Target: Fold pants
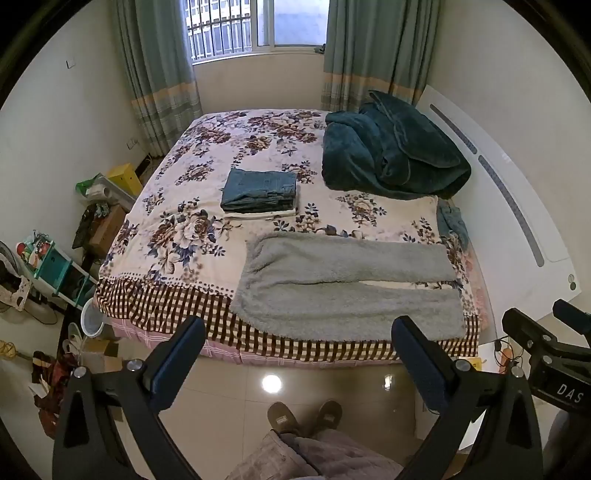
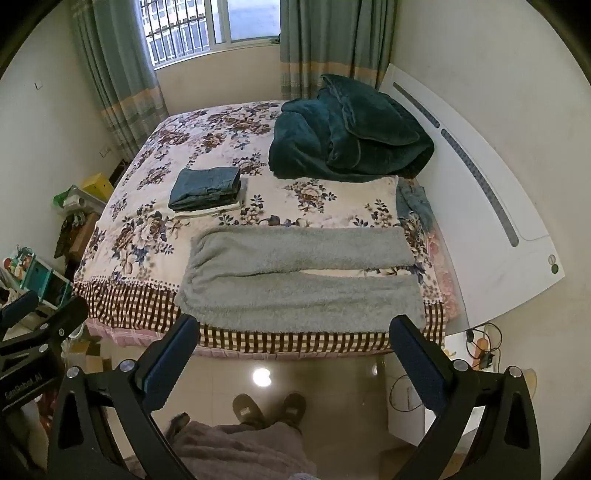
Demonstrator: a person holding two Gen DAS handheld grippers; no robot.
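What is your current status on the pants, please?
Left gripper and right gripper open, empty, off the bed. Grey fleece pants flat at bed edge, legs side by side, unfolded. Folded jeans stack behind, not obstructing.

Both wrist cameras look from above the floor at the bed's foot side, angled down and forward across the bed toward the window, well back from it, sharing the whole bedspread, gray pants and far wall.
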